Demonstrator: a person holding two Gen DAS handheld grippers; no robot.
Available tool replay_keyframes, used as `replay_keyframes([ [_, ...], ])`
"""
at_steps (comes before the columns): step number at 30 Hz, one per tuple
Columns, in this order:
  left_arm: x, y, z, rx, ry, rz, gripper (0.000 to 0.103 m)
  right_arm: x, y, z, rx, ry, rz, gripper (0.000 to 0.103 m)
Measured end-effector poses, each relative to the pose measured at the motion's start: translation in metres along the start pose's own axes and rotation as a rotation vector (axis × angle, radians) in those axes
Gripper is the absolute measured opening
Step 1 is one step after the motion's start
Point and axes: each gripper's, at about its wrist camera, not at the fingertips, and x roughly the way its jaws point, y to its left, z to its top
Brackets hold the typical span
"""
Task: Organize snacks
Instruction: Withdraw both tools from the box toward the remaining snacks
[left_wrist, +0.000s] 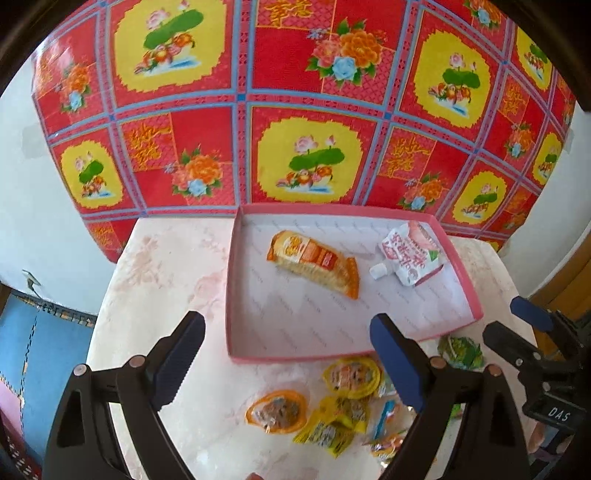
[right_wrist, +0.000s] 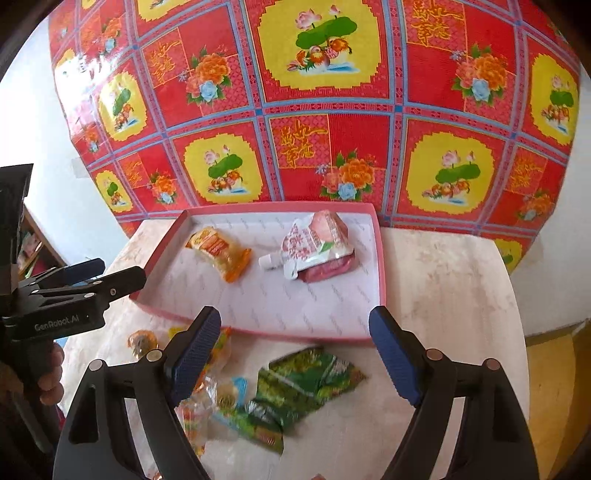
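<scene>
A pink-rimmed shallow box (left_wrist: 236, 280) (right_wrist: 380, 258) sits on the pale table. In it lie an orange cracker packet (left_wrist: 314, 264) (right_wrist: 221, 253) and a white-and-pink spout pouch (left_wrist: 410, 254) (right_wrist: 314, 243). In front of the box lie loose snacks: yellow and orange round jelly cups (left_wrist: 277, 410), small yellow packets (left_wrist: 332, 424), and a green packet (right_wrist: 299, 387) (left_wrist: 460, 350). My left gripper (left_wrist: 288, 362) is open above the loose snacks and empty. My right gripper (right_wrist: 295, 362) is open above the green packet and empty.
A red, yellow and blue flowered cloth (left_wrist: 295, 110) hangs behind the table. The right gripper shows at the right edge of the left wrist view (left_wrist: 535, 343); the left gripper shows at the left of the right wrist view (right_wrist: 74, 288). A blue floor mat (left_wrist: 37, 350) lies to the left.
</scene>
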Motion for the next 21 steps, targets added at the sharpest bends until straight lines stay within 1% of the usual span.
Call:
replay_keyframes([
  [5,0.000,0.004,-0.016,-0.013,0.027,-0.007,0.094,-0.003,-0.002,-0.013,0.016,0.017,0.008,0.084],
  [15,0.013,0.012,-0.044,-0.021,0.095,0.008,0.094,-0.003,-0.008,-0.041,0.047,0.064,0.011,0.084],
  [21,0.020,0.018,-0.057,-0.037,0.123,0.017,0.093,-0.001,-0.017,-0.049,0.072,0.081,-0.003,0.084],
])
